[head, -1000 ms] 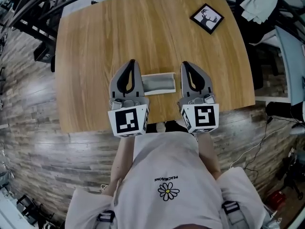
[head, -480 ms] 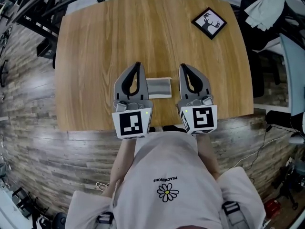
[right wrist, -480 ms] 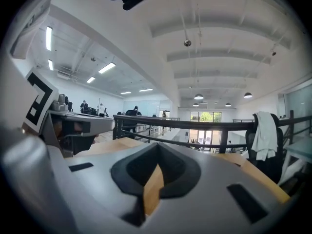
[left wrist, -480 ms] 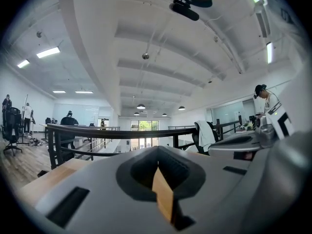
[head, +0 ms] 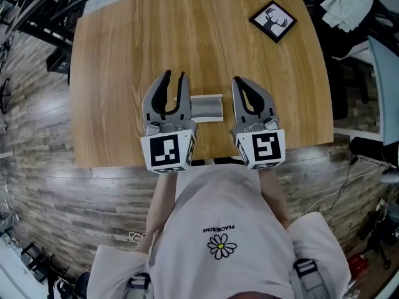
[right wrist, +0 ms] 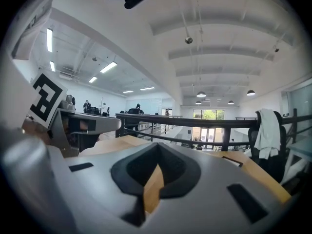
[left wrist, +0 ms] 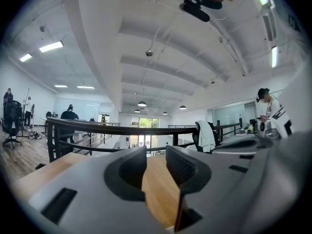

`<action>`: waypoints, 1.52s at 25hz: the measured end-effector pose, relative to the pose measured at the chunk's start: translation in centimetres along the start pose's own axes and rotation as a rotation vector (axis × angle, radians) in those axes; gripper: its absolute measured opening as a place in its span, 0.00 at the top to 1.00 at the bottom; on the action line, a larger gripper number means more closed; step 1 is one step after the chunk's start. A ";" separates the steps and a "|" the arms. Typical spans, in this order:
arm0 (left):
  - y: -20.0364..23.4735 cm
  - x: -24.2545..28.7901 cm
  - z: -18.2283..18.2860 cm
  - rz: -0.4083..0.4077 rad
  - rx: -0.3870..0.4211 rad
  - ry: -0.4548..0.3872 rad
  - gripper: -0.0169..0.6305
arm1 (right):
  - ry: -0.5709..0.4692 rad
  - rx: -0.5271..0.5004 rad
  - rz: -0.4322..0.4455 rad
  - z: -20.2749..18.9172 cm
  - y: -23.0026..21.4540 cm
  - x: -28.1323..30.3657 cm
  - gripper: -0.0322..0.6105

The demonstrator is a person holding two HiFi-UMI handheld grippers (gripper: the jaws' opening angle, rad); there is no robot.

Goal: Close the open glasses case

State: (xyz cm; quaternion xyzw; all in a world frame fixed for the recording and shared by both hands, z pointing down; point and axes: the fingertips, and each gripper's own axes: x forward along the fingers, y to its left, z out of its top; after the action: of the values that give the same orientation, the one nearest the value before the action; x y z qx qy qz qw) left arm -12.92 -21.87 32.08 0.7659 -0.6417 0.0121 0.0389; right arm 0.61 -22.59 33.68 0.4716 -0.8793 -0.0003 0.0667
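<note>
A grey glasses case [head: 206, 108] with a pale far edge lies flat on the wooden table [head: 124, 55], near the front edge. It sits between my two grippers and neither touches it. My left gripper [head: 174, 77] is just left of the case. Its jaws are opening, and only bare wood shows between them in the left gripper view [left wrist: 156, 150]. My right gripper [head: 239, 81] is just right of the case, shut with nothing held; its tips meet in the right gripper view [right wrist: 158, 145]. Neither gripper view shows the case.
A small black-framed deer picture [head: 272, 22] lies at the table's far right corner. A black railing [left wrist: 122, 129] runs beyond the table's far edge. A chair with a pale garment [head: 349, 2] stands off the right side. The left gripper's marker cube [right wrist: 46, 99] shows in the right gripper view.
The left gripper's jaws were together and now stand apart. It has shifted slightly on the case's left side. The right gripper stays shut in place.
</note>
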 end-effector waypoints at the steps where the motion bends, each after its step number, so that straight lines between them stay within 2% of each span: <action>1: -0.2 0.1 -0.3 -0.015 -0.013 0.012 0.77 | 0.005 0.007 0.002 -0.2 0.0 0.0 0.94; 4: -0.4 0.2 -1.0 -0.054 -0.077 0.019 0.63 | 0.015 0.010 0.008 -0.6 0.3 0.0 0.94; 6: -0.4 0.0 -1.7 -0.069 -0.108 0.023 0.62 | 0.019 0.009 0.014 -0.8 0.6 0.0 0.94; 9: -0.6 0.2 -3.8 -0.077 -0.111 0.077 0.59 | 0.025 0.006 0.021 -1.1 0.7 -0.2 0.94; 25: -2.3 1.3 -11.6 -0.170 -0.175 0.272 0.53 | 0.066 0.033 0.009 -2.3 0.5 -0.9 0.94; 38: -3.5 1.3 -18.2 -0.204 -0.230 0.491 0.53 | 0.114 0.020 -0.011 -3.7 0.4 -1.6 0.94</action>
State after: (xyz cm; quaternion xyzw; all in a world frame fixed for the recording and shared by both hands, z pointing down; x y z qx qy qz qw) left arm -8.72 -21.18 50.15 0.7911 -0.5299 0.1204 0.2808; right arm 1.61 -20.77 37.21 0.4763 -0.8714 0.0351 0.1119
